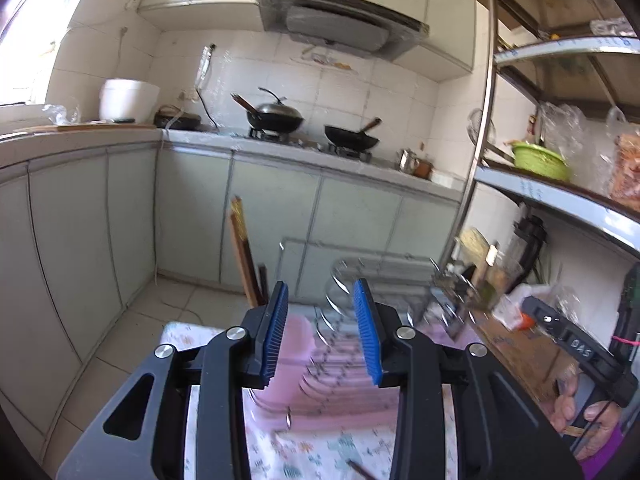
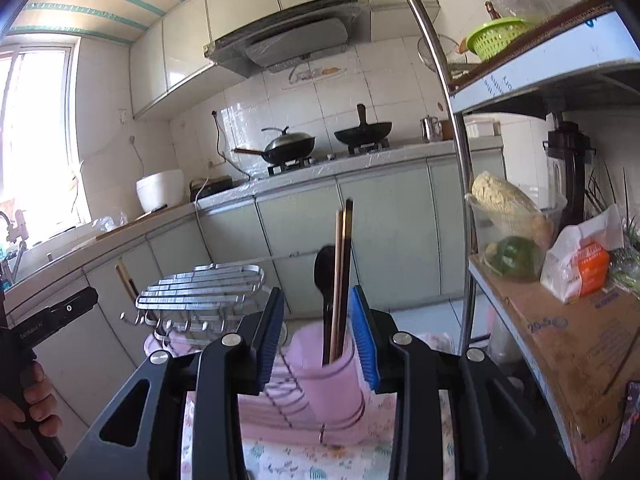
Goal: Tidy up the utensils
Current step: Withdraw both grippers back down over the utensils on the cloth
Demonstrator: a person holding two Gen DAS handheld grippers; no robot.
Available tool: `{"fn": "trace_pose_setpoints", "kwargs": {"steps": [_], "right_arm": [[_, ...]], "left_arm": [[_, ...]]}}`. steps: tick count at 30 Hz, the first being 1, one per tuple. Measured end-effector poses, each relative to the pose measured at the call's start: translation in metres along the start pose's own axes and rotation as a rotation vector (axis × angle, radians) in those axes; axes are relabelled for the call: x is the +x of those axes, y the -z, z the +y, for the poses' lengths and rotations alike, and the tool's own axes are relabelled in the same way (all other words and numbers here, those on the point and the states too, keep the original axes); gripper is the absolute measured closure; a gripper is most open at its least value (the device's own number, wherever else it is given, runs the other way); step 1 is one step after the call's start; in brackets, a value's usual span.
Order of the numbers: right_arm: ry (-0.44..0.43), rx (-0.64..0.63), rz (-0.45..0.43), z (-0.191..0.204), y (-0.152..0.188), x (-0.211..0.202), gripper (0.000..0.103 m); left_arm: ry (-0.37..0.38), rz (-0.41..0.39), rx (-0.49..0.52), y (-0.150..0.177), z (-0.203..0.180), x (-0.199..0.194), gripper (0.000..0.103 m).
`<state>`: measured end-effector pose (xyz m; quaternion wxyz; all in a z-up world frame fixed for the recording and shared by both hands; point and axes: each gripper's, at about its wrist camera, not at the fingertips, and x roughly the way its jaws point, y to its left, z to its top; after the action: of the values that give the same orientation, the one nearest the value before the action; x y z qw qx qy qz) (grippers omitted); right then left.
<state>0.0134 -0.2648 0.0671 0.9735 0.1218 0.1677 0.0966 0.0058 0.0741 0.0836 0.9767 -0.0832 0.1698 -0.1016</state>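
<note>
Left gripper (image 1: 322,332): ribbed blue pads spread, nothing between them; below lies a blurred wire dish rack (image 1: 340,344) on a pink tray. Right gripper (image 2: 318,336): jaws spread around, not touching, a smooth pink cylindrical holder (image 2: 326,376) at lower centre. Only this view shows its contents: upright wooden chopsticks (image 2: 343,276) and a black spoon (image 2: 326,268).

Bright daylight floods from the window (image 2: 36,136), blown out white; fisheye bending curves the edges, and the dish rack (image 1: 384,280) is motion-blurred.
</note>
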Motion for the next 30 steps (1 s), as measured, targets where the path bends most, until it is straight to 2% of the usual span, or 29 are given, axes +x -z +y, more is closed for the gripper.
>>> {"fn": "trace_pose_setpoints", "kwargs": {"steps": [9,15,19,26,30], "right_arm": [[-0.011,-0.003,0.159,0.006,0.049,0.004,0.07],[-0.022,0.003,0.277,0.009,0.082,0.012,0.07],[-0.026,-0.012,0.336,0.011,0.099,0.016,0.07],[-0.036,0.005,0.398,0.01,0.115,0.023,0.07],[-0.045,0.017,0.41,0.008,0.117,0.025,0.07]], "left_arm": [[0.03,0.12,0.035,0.042,-0.016,-0.003,0.069],[0.033,0.235,0.055,0.078,-0.022,0.012,0.069],[0.047,0.345,0.058,0.105,-0.025,0.029,0.069],[0.052,0.53,0.087,0.145,-0.032,0.052,0.069],[0.047,0.603,0.099,0.16,-0.034,0.062,0.069]]}}
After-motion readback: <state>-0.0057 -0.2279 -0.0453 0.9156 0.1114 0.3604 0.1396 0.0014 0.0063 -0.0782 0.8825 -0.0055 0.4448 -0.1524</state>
